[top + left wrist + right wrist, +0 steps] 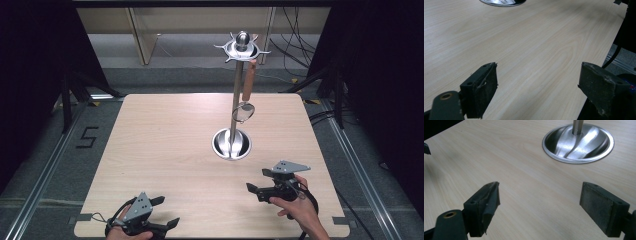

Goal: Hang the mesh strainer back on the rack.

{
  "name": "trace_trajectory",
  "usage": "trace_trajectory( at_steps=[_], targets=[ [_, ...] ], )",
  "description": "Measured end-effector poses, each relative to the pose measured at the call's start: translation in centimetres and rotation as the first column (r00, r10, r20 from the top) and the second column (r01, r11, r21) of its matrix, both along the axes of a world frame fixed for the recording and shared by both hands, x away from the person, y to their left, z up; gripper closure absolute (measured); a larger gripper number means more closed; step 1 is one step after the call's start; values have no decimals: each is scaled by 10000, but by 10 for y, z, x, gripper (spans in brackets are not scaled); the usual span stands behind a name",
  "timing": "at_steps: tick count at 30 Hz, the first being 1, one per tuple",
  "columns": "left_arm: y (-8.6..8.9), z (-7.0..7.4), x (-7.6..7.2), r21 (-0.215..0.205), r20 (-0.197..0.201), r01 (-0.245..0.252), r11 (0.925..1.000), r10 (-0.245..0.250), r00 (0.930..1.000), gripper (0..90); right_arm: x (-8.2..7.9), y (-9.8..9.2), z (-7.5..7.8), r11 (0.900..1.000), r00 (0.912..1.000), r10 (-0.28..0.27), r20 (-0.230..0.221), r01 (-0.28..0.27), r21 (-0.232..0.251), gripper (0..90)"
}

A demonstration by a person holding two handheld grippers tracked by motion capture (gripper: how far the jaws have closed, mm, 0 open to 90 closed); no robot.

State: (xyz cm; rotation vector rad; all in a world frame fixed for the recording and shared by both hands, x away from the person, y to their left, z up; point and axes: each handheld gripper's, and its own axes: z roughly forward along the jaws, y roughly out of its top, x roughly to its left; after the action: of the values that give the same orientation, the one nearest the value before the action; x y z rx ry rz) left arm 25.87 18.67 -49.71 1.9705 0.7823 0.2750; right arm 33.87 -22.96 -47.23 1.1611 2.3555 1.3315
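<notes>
A steel utensil stand rises from the table's middle right: a round dished base (pixel 231 145), a thin pole (pixel 236 95) and a top ring with hooks (pixel 242 48). From one hook hangs a small round strainer with a wooden handle (pixel 248 84). My right gripper (pixel 256 180) is low over the table in front of the base, open, with nothing between its jaws. In the right gripper view the base (pixel 596 147) lies ahead of the open gripper (pixel 540 186). My left gripper (pixel 166 211) is near the front edge, open and empty, as its own view shows (pixel 539 68).
The light wooden table (pixel 165 150) ends close to my left gripper at the front edge. The base's rim (pixel 501 2) shows at the top of the left gripper view. Dark curtains, cables and floor rails surround the table.
</notes>
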Motion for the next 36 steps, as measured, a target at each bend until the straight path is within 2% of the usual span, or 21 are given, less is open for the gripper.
trace_trajectory(
  at_steps=[1, 4, 5, 6, 7, 9, 10, 11, 14, 15, 22, 23, 24, 25, 26, 28, 30, 31, 32, 33, 36],
  targets=[
    [0, 0, 0, 6, -20, 12, 10000, -12, 10000, 147, -2, 1, -1, 10000, 9999, -56, -119, 56, 5, 176],
    [0, 0, 0, 10, 1, 3, 10000, -3, 10000, 147, -3, 0, -3, 9997, 9998, 170, 52, -169, -192, 176],
    [0, 0, 0, -5, -20, 1, 10000, -2, 10000, 147, -8, 1, -2, 10000, 9996, -29, -288, 27, -71, 176],
    [0, 0, 0, 15, -20, 11, 10000, -11, 10000, 147, -6, 0, -4, 9995, 9999, 86, 78, -84, -308, 177],
    [0, 0, 0, 10, 2, 1, 10000, -1, 10000, 147, -7, 0, -4, 9999, 9999, 112, 20, -112, -108, 178],
    [0, 0, 0, 25, 11, 27, 10000, -27, 10000, 148, -8, 0, -4, 9996, 9999, 162, 28, -162, -214, 178],
    [0, 0, 0, 28, 109, 28, 10000, -28, 9999, 147, -10, 1, -5, 9999, 9999, 98, -87, -98, -58, 179],
    [1, 0, 2, 164, 277, 163, 9997, -167, 9995, 147, -12, 0, -5, 9998, 9998, 96, -159, -98, -149, 178],
    [0, 0, 1, 64, 105, 86, 9999, -86, 9999, 147, -13, 1, -6, 9999, 9998, 152, -139, -153, -73, 179],
    [0, 0, 0, 27, 1, 11, 10000, -11, 10000, 147, -14, -1, -7, 9994, 9999, 169, 15, -169, -318, 179],
    [1, 1, 2, 159, 226, 165, 9997, -168, 9996, 147, -18, -1, -9, 9997, 9999, 109, -133, -112, -222, 179],
    [1, 1, 2, 160, 225, 162, 9997, -166, 9996, 147, -20, -1, -9, 9997, 9996, 157, -219, -160, -156, 179],
    [0, 0, 0, 20, 5, -10, 10000, 10, 10000, 147, -21, -1, -9, 9995, 9997, 138, -215, -144, -290, 179],
    [0, 0, 0, 29, -7, 2, 10000, -2, 10000, 147, -20, -2, -10, 9990, 9996, 269, -27, -270, -347, 179],
    [0, 0, 0, -1, -2, -12, 10000, 12, 10000, 147, -22, -1, -10, 9992, 9994, 243, -260, -251, -317, 179],
    [0, 0, 0, 8, -9, -9, 10000, 9, 10000, 148, -26, -1, -12, 9988, 9989, 224, -424, -242, -424, 179],
    [0, 0, 0, 27, 4, 0, 10000, 0, 10000, 147, -25, -1, -13, 9984, 9993, 307, -232, -317, -458, 179],
    [0, 0, 0, 28, -10, 9, 10000, -9, 10000, 147, -28, 0, -13, 9987, 9986, 193, -501, -217, -466, 179],
    [0, 0, 0, 26, 5, -6, 10000, 6, 10000, 148, -26, -1, -14, 9979, 9989, 401, -244, -413, -498, 179],
    [0, 0, 0, 37, -18, 12, 10000, -12, 10000, 148, -26, -1, -14, 9967, 9983, 525, -271, -541, -601, 179],
    [0, 0, 0, 37, 79, -32, 10000, 31, 10000, 147, -29, -1, -15, 9968, 9989, 431, -162, -441, -667, 179]
  ],
)
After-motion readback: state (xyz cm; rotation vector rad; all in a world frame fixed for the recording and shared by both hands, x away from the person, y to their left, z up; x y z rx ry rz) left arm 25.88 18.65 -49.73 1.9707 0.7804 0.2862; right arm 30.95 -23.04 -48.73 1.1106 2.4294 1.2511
